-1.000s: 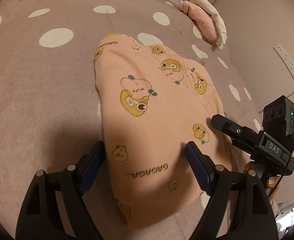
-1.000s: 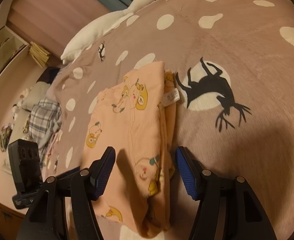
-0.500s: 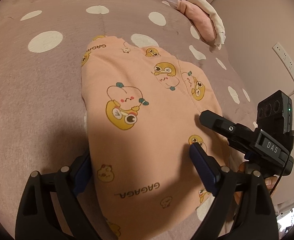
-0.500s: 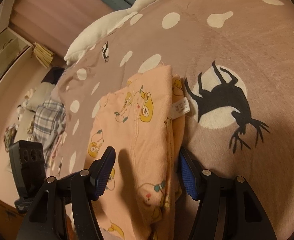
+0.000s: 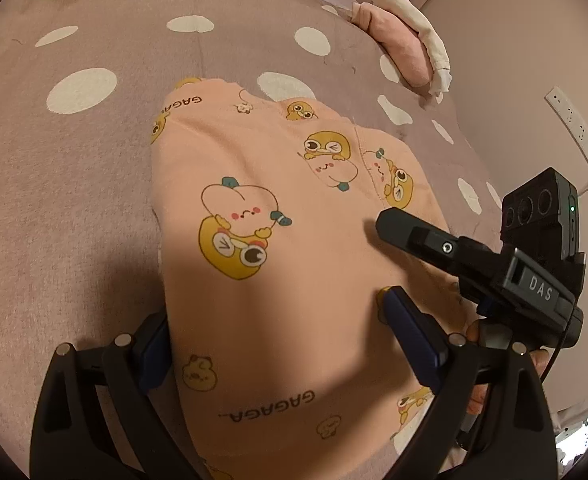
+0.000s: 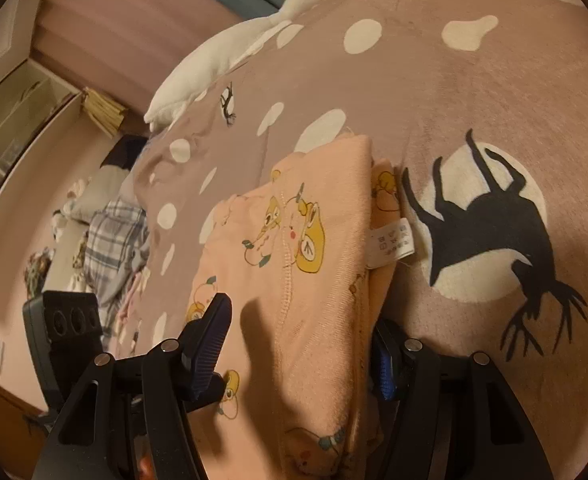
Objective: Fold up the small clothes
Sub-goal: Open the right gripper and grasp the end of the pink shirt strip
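A peach garment (image 5: 273, 200) printed with yellow cartoon figures lies folded on the bed. My left gripper (image 5: 273, 316) straddles its near end. Its jaws are opening, with the cloth between them but not pinched, and the left fingertip is half hidden by the cloth's edge. In the right wrist view the same garment (image 6: 314, 240) shows a stacked folded edge with a white care label (image 6: 392, 242). My right gripper (image 6: 300, 316) stands open astride that edge, one finger over the cloth, the other beside the stack. The right gripper's finger (image 5: 398, 224) reaches over the garment from the right.
The mauve bedspread (image 5: 53, 180) has white dots and a deer print (image 6: 490, 220). A white goose plush (image 6: 233, 52) lies at the far side. A pink and white cloth pile (image 5: 398, 40) sits near the wall, where a power strip (image 5: 578, 136) hangs. Plaid fabric (image 6: 113, 240) lies beyond the bed.
My left jaws have spread wider and the garment now lies closer between them. The right gripper has slid forward along the garment's folded edge, further over the cloth.
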{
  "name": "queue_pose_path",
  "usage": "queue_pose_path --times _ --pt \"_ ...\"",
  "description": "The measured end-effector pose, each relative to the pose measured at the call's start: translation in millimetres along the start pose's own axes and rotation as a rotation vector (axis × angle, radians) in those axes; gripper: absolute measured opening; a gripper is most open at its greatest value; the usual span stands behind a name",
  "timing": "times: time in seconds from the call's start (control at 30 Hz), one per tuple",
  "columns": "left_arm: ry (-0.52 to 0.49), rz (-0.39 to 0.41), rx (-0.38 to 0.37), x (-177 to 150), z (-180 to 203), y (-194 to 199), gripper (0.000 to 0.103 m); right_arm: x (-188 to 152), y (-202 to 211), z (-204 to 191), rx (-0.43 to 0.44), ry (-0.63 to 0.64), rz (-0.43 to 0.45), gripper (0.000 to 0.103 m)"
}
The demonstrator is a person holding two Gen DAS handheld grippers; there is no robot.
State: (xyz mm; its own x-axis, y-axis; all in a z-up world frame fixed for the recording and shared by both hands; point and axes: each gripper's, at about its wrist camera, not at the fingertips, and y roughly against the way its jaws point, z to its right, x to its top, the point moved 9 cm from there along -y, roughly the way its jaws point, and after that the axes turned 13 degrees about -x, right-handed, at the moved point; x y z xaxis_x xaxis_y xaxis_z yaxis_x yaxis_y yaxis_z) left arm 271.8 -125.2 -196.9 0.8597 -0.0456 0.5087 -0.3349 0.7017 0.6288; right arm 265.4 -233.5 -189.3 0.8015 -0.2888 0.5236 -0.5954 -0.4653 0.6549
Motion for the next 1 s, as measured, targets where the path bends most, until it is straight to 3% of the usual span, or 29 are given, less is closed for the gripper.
queue_pose_path --times 0.23,0.4,0.57,1.0 --pt "0.018 0.009 -0.024 4 -1 0 0.093 1 -1 -1 0.015 0.004 0.000 0.062" --pt "0.036 0.039 0.006 3 -7 6 0.074 1 1 1 0.013 -0.005 0.012 0.059" --pt "0.051 0.049 0.009 1 -12 11 0.065 2 1 4 0.006 -0.015 0.021 0.054" --pt "0.047 0.061 0.049 3 -13 12 0.058 1 0 1 -0.040 0.023 0.046 0.039"
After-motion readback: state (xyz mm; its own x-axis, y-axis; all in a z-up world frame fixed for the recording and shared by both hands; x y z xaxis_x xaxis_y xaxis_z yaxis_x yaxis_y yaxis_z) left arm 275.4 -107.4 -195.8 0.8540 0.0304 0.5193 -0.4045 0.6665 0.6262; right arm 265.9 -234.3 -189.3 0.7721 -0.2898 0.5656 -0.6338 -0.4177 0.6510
